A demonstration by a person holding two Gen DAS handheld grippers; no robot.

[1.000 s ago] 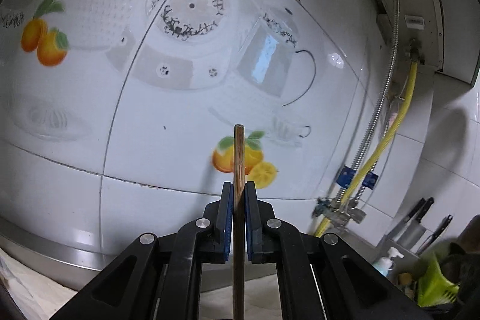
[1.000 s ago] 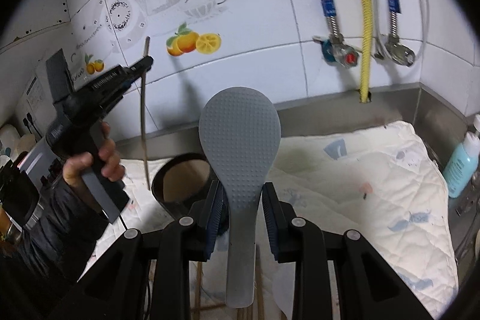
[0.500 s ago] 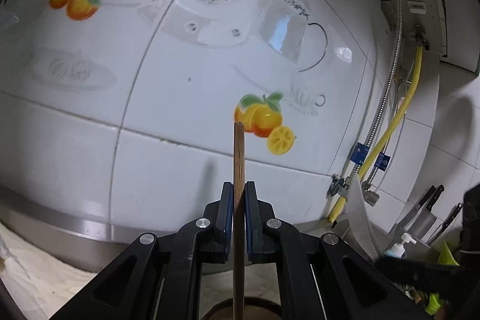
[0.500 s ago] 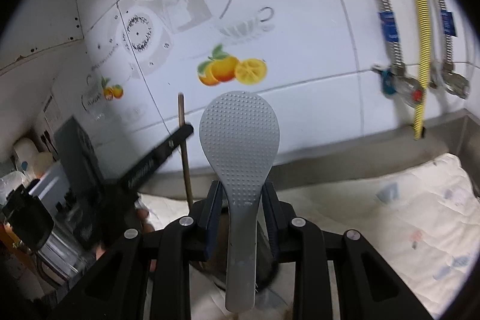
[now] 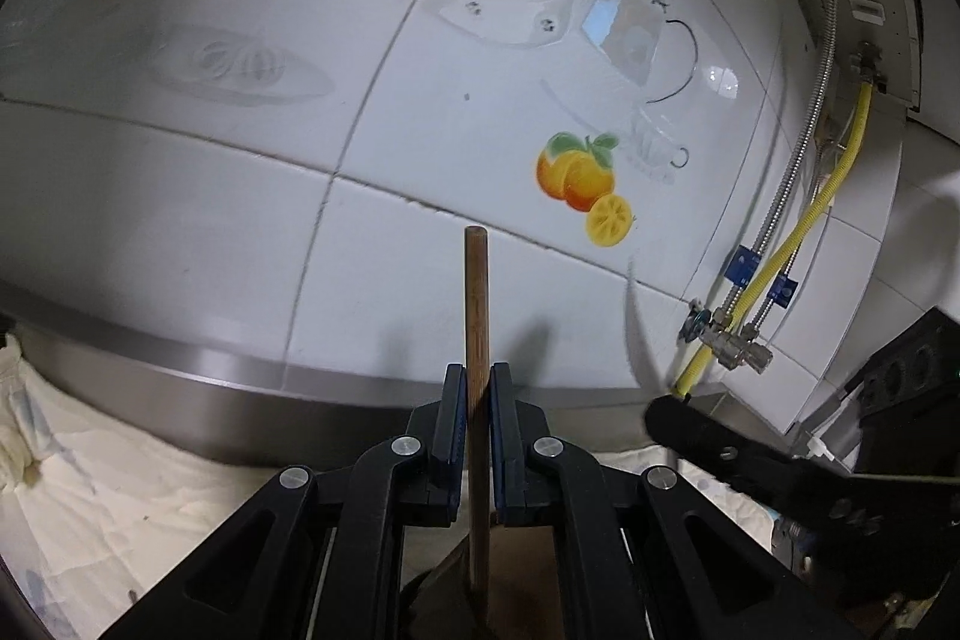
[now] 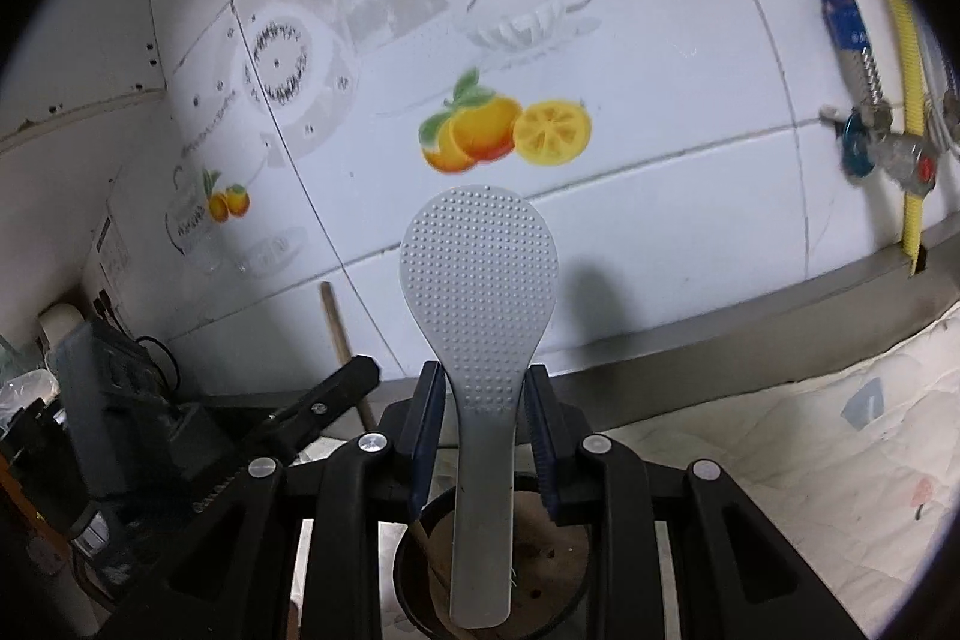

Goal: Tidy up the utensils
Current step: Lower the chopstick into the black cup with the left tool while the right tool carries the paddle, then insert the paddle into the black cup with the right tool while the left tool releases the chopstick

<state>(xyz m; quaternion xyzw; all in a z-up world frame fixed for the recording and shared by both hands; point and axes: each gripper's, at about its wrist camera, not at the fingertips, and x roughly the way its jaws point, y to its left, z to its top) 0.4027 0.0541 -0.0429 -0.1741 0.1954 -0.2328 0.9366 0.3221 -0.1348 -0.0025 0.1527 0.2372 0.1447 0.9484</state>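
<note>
Lowered chopstick (image 5: 477, 340) — upright over holder (image 6: 564, 538).

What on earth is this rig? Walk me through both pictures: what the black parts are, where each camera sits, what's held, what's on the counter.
There is no robot here. A person holds a hand-held gripper in each hand, and each carries a wide-angle camera that looks forward along its two black jaws. That is why the tiled wall bulges.

The left wrist view shows the left gripper shut on a thin wooden chopstick that stands upright. The black shape at its right edge is the right gripper.

The right wrist view shows the right gripper shut on the neck of a grey rice paddle, its dimpled head up. Below is a dark round utensil holder; the paddle's handle and the chopstick's lower end reach into its opening.

A quilted white cloth covers the counter.
</note>
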